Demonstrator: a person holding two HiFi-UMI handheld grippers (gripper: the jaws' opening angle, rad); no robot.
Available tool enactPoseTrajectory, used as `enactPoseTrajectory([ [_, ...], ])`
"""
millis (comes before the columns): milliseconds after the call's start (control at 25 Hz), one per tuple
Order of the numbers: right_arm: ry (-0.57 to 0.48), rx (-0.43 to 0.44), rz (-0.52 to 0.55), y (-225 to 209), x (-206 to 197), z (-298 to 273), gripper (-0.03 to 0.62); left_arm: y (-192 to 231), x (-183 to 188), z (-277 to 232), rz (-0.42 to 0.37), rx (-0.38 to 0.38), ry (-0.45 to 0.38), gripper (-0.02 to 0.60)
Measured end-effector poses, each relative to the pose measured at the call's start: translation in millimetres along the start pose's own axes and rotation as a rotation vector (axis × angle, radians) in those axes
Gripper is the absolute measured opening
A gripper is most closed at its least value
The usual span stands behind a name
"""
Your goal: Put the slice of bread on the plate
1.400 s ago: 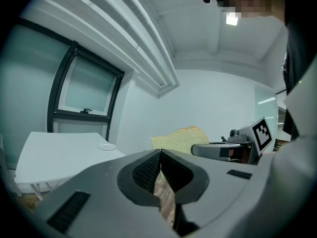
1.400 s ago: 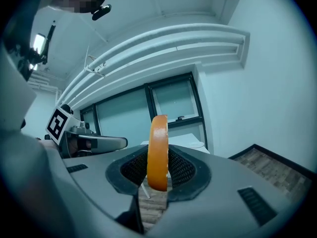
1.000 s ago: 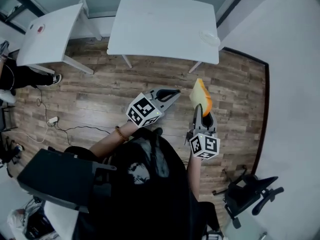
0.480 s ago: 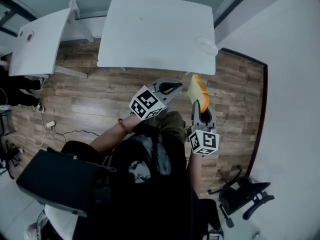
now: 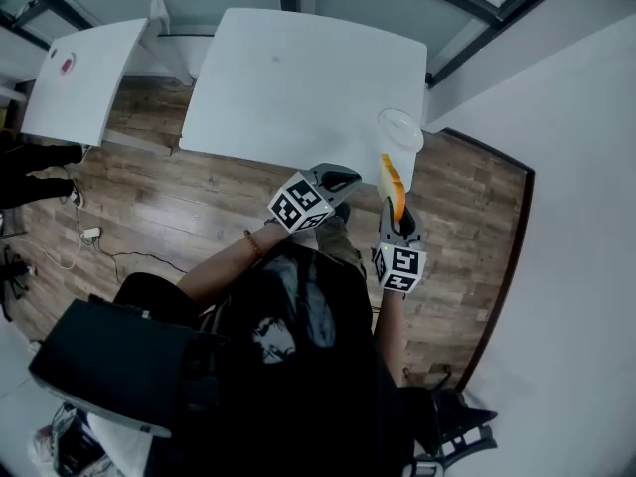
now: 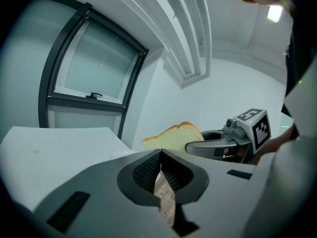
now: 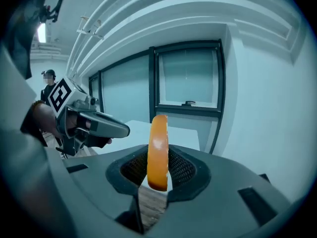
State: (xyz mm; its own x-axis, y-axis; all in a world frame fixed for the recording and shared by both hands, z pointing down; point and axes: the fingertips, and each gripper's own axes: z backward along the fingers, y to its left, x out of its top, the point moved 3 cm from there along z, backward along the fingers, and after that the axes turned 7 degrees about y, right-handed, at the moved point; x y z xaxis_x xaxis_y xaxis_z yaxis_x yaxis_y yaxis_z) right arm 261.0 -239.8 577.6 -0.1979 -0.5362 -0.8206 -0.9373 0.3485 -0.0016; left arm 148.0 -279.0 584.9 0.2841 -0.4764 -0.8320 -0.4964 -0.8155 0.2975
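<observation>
A slice of bread (image 5: 392, 181) with an orange crust stands on edge in my right gripper (image 5: 396, 207), which is shut on it. In the right gripper view the slice (image 7: 158, 150) sits upright between the jaws. A clear round plate (image 5: 399, 129) lies at the near right corner of the white table (image 5: 298, 87), just beyond the bread. My left gripper (image 5: 341, 178) hovers to the left of the bread at the table's near edge, shut and empty. In the left gripper view, past my own gripper (image 6: 159, 157), the bread (image 6: 173, 137) and the right gripper (image 6: 233, 140) show to the right.
A second white table (image 5: 79, 78) stands to the left. An office chair (image 5: 457, 430) is behind me at the lower right. Cables (image 5: 89, 235) lie on the wooden floor at the left. A white wall runs along the right. A person (image 7: 49, 86) stands far off.
Both grippers have moved forward to the table's near edge. The bread has come close to the plate, and the slice has turned more edge-on. The right gripper has kept its hold.
</observation>
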Motion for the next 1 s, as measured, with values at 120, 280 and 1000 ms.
enactPoseTrajectory([
  [120,0.044,0.031,0.075,-33.8,-1.9,-32.8,0.101,16.4,3.3,-39.8,0.011,0.033,0.023,0.006],
  [280,0.099,0.062,0.148,-64.5,-6.9,-67.6,0.101,34.9,0.4,-77.5,0.056,0.082,0.046,0.006],
  [1000,0.356,-0.209,0.755,-143.0,-14.8,-246.1,0.101,107.3,-8.7,-144.3,0.161,0.14,0.126,0.006],
])
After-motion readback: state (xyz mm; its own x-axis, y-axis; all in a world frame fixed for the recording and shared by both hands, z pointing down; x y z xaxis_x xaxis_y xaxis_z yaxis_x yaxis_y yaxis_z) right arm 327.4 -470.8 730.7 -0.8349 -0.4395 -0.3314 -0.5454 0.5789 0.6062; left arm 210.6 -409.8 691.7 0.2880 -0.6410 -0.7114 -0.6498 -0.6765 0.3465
